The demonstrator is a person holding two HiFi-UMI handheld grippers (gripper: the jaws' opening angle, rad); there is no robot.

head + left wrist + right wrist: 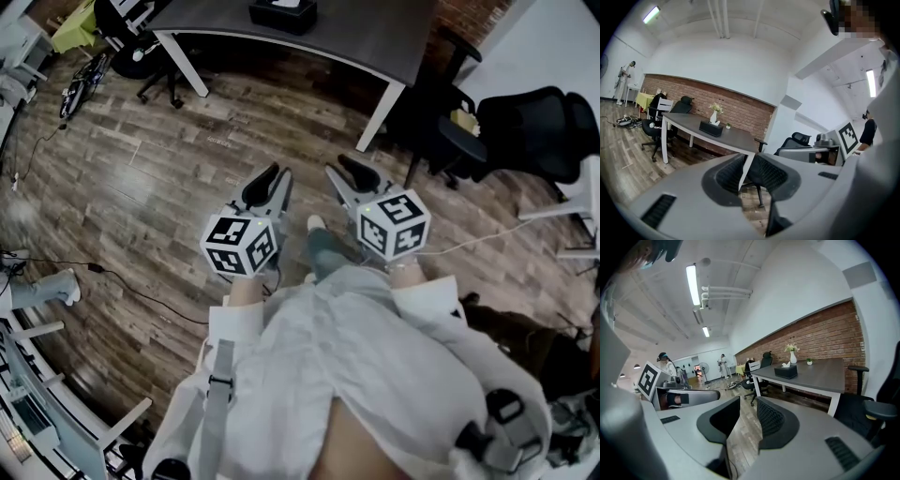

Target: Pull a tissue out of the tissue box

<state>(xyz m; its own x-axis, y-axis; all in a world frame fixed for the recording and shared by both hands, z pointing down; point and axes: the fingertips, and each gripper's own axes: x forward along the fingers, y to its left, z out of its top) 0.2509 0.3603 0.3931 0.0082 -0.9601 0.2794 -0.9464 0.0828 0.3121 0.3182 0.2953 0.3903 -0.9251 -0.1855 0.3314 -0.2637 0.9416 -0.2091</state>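
Note:
The black tissue box (281, 13) stands on a dark grey table (375, 42) at the far side of the room, a white tissue sticking up from its top (786, 365). In the left gripper view the tissue box (711, 128) is small and distant; the right gripper view shows the tissue box (786, 372) likewise. Both grippers hang over the wooden floor, well short of the table. My left gripper (277, 176) is open by a narrow gap with nothing in it. My right gripper (342, 170) is open wider and holds nothing.
A white vase (714, 117) with flowers stands behind the box. Black office chairs sit at the table's right (525, 122) and left (159, 70). Cables (141, 286) trail on the floor. Desks (37, 412) line the left edge. People (723, 364) stand far off.

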